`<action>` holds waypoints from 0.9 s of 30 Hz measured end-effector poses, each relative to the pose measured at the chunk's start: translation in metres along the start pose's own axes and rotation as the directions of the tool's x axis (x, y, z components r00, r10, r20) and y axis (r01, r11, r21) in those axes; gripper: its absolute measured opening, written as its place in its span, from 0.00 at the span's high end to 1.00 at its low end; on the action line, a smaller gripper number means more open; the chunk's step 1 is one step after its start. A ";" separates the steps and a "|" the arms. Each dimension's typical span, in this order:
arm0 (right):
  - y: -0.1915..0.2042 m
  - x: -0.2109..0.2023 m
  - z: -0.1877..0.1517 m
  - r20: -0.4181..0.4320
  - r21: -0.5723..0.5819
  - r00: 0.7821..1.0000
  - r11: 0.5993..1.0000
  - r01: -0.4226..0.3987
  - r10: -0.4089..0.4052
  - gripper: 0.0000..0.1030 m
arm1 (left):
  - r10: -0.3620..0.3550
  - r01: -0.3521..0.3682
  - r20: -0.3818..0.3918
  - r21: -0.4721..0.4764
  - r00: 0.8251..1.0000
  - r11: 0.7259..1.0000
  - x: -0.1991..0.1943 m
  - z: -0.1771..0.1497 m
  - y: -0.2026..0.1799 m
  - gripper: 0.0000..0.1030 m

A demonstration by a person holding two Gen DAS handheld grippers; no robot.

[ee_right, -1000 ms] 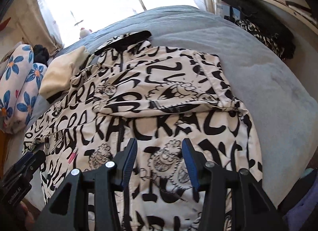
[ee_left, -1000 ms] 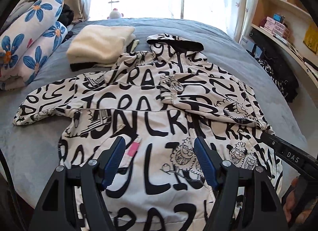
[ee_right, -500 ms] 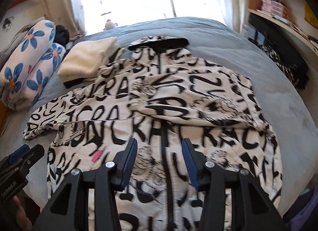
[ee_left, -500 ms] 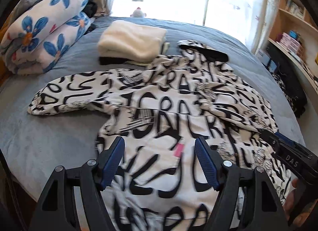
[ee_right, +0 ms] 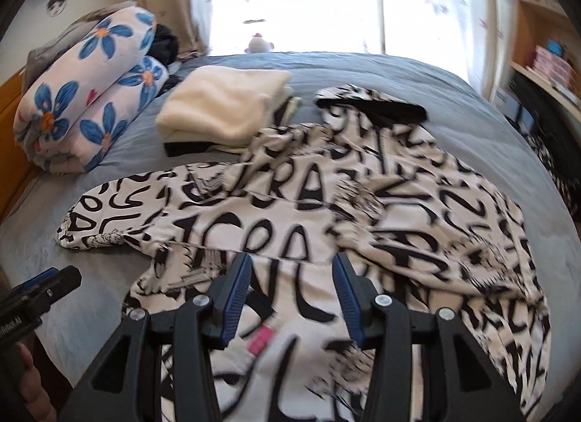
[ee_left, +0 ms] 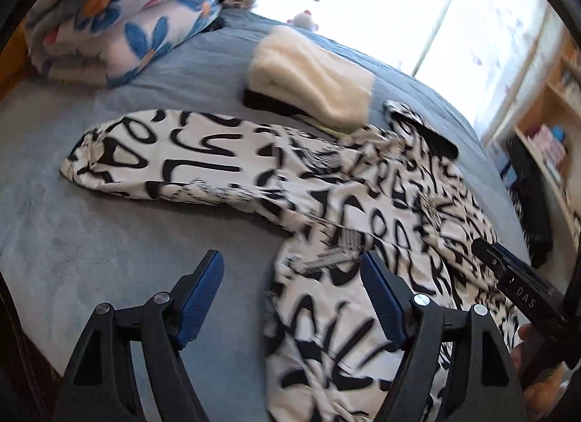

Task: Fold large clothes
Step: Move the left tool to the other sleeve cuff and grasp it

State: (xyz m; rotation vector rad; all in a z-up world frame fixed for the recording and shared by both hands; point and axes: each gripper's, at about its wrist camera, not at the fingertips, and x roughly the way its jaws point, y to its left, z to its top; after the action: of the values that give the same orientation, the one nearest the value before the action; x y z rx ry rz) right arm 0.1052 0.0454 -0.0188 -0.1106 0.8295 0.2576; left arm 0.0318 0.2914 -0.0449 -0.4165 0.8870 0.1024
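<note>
A white hooded jacket (ee_right: 326, 226) printed with black letters lies spread on the grey bed (ee_left: 90, 240). Its left sleeve (ee_left: 174, 164) stretches out flat; the right sleeve (ee_right: 454, 226) is folded across the chest. My left gripper (ee_left: 292, 269) hovers over the jacket's left edge below the armpit, its jaws opening, with nothing between them. My right gripper (ee_right: 292, 269) hangs above the jacket's front with its blue pads apart, holding nothing. Each gripper shows at the edge of the other's view.
A folded cream garment (ee_right: 221, 106) on dark cloth lies beside the hood. A rolled floral quilt (ee_right: 83, 95) sits at the bed's far left. A small plush toy (ee_right: 258, 44) rests by the bright window. Shelves and dark clothes (ee_left: 533, 200) stand to the right.
Both grippers have swept left across the jacket, from its lower front toward the outstretched left sleeve. The left jaws stand slightly wider. The jacket has not moved.
</note>
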 end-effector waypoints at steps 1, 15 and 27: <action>0.009 0.006 0.004 0.003 -0.015 1.000 1.000 -0.003 0.003 0.55 | -0.005 0.005 -0.002 -0.018 1.000 1.000 0.004 0.003 0.011 0.26; 0.094 0.085 0.020 -0.057 -0.109 0.996 0.991 -0.074 0.068 0.55 | -0.140 0.124 -0.024 -0.333 0.990 0.935 0.081 0.034 0.176 0.26; 0.099 0.124 -0.003 -0.172 -0.106 0.983 0.991 -0.080 0.061 0.55 | -0.080 0.092 0.046 -0.501 0.996 0.860 0.124 0.053 0.251 0.88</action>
State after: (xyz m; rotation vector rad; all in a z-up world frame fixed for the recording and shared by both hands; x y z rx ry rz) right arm 0.1570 0.1633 -0.1123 -0.2111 0.9885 0.3654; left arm 0.0848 0.5317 -0.1887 -0.9438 0.8107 0.2598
